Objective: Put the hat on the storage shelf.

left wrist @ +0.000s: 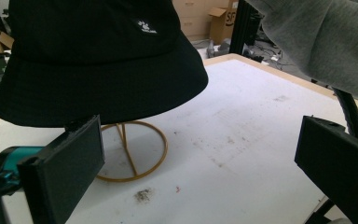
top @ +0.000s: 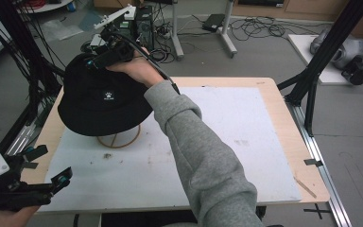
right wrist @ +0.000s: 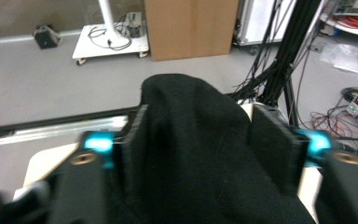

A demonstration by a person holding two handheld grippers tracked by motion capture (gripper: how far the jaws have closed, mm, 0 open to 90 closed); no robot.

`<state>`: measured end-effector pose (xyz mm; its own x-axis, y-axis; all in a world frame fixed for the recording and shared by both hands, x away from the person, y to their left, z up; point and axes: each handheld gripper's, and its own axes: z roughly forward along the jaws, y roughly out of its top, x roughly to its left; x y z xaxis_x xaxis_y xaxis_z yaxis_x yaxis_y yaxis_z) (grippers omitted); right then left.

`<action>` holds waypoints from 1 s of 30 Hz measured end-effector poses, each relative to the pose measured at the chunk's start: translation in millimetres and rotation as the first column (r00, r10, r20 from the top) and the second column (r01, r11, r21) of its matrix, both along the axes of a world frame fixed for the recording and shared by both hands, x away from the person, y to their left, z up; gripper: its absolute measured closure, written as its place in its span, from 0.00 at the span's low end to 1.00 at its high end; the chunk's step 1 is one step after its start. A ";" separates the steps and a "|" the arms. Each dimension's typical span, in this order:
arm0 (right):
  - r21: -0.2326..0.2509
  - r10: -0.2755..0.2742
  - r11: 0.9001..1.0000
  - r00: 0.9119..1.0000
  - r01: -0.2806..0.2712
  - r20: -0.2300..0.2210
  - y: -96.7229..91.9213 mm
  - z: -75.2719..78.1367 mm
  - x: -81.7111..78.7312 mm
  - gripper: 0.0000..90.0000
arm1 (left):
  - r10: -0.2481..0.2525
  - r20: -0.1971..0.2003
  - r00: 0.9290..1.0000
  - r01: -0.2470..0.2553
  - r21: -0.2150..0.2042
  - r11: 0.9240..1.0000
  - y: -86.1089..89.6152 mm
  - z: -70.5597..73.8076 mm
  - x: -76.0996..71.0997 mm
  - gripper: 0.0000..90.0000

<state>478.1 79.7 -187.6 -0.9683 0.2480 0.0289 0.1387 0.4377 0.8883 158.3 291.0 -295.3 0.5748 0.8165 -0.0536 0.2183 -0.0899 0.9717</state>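
Right claw (right wrist: 200,144) released, apparently astride black hat (top: 101,97) on wire stand (top: 119,138); left claw (left wrist: 200,158) released, empty.

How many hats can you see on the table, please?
1: a black bucket hat sits on a gold wire stand at the table's far left, the right gripper at its crown.

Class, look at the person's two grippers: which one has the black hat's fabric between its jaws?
The right gripper, up at the crown of the black hat; the left gripper hangs near the table's front edge with nothing between its jaws.
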 end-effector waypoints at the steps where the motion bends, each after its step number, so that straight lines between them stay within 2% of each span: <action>1: 0.011 -0.002 1.000 1.000 0.002 -0.011 -0.4 -0.3 1.0 0.30 | 0.000 0.001 1.000 0.000 0.000 1.000 -0.1 0.0 0.0 0.02; 2: 0.011 -0.002 1.000 1.000 0.002 -0.011 -0.4 -0.3 1.0 0.30 | 0.000 0.001 1.000 0.000 0.000 1.000 -0.1 0.0 0.0 0.02; 3: 0.014 -0.005 1.000 1.000 0.006 -0.020 -0.7 -0.6 1.7 0.24 | 0.000 0.001 1.000 0.000 0.000 1.000 -0.2 0.0 0.0 0.02; 4: 0.017 -0.030 0.999 0.999 0.030 -0.020 -1.1 -1.1 2.0 0.12 | 0.000 0.000 1.000 0.000 0.000 1.000 -0.3 0.0 0.0 0.02; 8: 0.047 -0.061 0.997 0.998 0.063 -0.034 -4.4 0.6 3.5 0.12 | 0.000 0.001 1.000 0.000 0.001 1.000 0.1 0.0 0.1 0.02; 18: 0.046 -0.081 0.996 0.996 0.082 -0.020 -11.3 5.6 -1.4 0.12 | 0.013 0.017 1.000 -0.013 -0.007 1.000 3.4 3.8 -4.5 0.02; 26: 0.059 -0.094 0.994 0.996 0.094 -0.012 -29.4 4.3 -4.7 0.12 | 0.010 0.014 1.000 -0.010 -0.002 1.000 2.8 3.7 -3.6 0.02; 29: 0.060 -0.103 0.993 0.994 0.104 -0.021 -34.3 2.9 -4.0 0.12 | 0.010 0.014 1.000 -0.010 -0.003 1.000 2.9 3.6 -3.3 0.02; 30: 0.065 -0.103 0.992 0.994 0.105 -0.038 -39.9 1.3 -3.2 0.12 | 0.010 0.014 1.000 -0.010 -0.003 1.000 2.8 3.5 -3.3 0.02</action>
<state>475.0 39.8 -186.2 -0.9354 0.3440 0.0814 0.2112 0.3592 0.9091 155.0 293.8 -291.8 0.5671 0.8222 -0.0486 0.2061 -0.0845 0.9749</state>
